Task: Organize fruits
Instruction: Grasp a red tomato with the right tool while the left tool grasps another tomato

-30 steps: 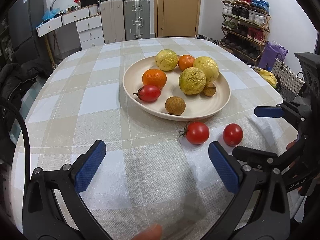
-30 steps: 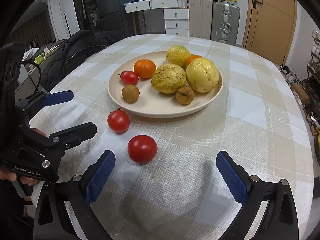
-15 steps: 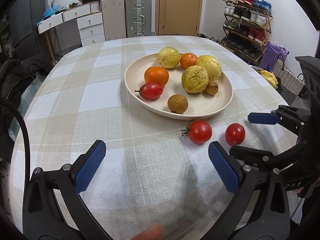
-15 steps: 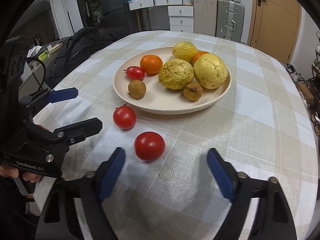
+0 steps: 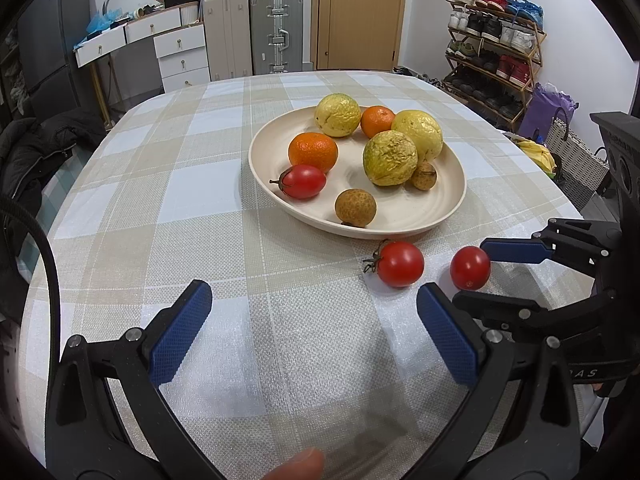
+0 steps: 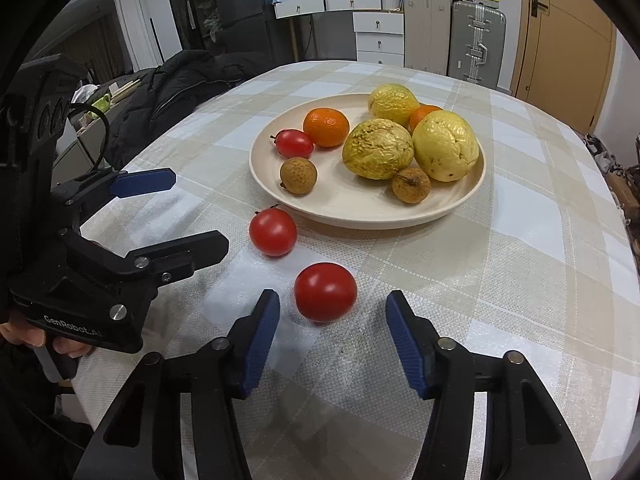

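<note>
Closing right tongs now flank, untouching, the smooth round red tomato near the table edge; soft-skinned, grip its middle gently; left tongs gape empty

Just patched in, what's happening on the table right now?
A person holding two grippers is gathering fruit onto the plate. The right gripper has just been closing around the nearer tomato on the tablecloth, but its pads are not touching it yet. A second tomato lies loose beside the plate. The left gripper hangs open over bare cloth, holding nothing.
</note>
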A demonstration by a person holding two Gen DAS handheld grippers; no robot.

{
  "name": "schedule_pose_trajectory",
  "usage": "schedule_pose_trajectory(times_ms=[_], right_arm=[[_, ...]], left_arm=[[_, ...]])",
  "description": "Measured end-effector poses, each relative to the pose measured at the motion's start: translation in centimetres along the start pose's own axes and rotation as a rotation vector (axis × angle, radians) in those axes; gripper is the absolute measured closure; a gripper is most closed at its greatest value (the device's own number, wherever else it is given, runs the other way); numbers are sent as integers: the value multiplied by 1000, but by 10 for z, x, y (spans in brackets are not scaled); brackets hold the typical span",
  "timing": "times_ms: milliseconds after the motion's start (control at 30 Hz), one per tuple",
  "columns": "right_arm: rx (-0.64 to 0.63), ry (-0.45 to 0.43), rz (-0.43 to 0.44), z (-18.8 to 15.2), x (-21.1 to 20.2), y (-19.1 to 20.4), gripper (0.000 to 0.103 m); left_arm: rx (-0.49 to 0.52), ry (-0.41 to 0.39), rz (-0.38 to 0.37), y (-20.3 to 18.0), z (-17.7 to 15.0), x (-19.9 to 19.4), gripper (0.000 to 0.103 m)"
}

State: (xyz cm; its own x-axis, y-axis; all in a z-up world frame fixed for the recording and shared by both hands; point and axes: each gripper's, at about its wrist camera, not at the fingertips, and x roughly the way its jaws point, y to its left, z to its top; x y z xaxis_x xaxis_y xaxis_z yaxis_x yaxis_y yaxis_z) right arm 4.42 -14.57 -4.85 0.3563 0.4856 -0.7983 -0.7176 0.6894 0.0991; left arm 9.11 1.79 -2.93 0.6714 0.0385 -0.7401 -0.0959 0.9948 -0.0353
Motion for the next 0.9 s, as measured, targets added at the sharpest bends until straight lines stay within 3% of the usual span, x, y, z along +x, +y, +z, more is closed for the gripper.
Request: schedule_pose_trajectory(times_ms=[333,900], right_arm=[[11,-17,27,2,-1,-1,70],[53,-100,19,8,-24,-16,71]], left_arm=[[-1,1,0,0,0,0,1],[19,21,-10,-12,-1,8,1]])
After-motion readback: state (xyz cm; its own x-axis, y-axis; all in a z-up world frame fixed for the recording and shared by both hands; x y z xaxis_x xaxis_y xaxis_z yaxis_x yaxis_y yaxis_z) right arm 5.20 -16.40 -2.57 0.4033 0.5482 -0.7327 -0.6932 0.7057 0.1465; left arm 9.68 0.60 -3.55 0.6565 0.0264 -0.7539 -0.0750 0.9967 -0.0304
